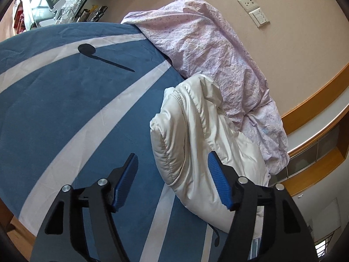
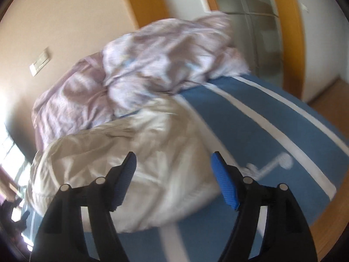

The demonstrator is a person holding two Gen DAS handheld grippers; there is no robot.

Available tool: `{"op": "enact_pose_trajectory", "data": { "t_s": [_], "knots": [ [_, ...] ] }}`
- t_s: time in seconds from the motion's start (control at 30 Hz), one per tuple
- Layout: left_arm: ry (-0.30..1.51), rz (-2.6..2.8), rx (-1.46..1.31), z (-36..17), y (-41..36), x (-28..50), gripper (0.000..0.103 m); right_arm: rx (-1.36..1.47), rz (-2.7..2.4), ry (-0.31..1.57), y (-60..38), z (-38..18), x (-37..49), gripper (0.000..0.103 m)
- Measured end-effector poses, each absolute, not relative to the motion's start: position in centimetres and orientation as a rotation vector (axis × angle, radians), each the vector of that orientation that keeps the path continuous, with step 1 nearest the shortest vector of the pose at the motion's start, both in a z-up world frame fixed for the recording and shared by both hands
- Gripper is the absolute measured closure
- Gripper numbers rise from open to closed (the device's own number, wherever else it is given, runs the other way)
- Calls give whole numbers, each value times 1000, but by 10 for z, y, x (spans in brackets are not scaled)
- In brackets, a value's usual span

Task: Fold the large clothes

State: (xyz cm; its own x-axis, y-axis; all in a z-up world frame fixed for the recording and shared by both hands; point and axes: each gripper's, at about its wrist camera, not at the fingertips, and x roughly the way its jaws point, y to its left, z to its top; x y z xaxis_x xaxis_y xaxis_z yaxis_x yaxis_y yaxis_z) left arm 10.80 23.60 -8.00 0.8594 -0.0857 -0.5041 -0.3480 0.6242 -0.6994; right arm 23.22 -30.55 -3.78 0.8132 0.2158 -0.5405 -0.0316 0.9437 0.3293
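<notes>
A cream padded jacket [image 1: 196,135] lies bunched on the blue bed cover [image 1: 65,109], against a pink quilt. In the left wrist view my left gripper [image 1: 172,159] is open and empty, just above the jacket's near edge, with its right finger over the jacket. In the right wrist view, which is blurred by motion, the same jacket [image 2: 122,152] lies under my right gripper [image 2: 173,156], which is open and empty above it.
A crumpled pink quilt [image 1: 213,54] is heaped along the wall side of the bed, also in the right wrist view [image 2: 152,61]. The cover has white stripes and a music-note print [image 1: 87,50]. A wall socket [image 1: 248,2], wooden trim and a cluttered shelf [image 1: 54,4] are beyond.
</notes>
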Motion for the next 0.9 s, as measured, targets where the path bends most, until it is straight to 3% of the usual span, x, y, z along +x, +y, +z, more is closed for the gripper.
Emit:
{"op": "enact_pose_trajectory", "data": {
  "t_s": [0.47,0.9],
  "knots": [
    [597,170,-854,-80,224,156,30,19,372,620,-143,-19,252,31],
    [628,195,-858,-86,228,176,30,53,280,627,-154,-32,262,31]
  ]
}}
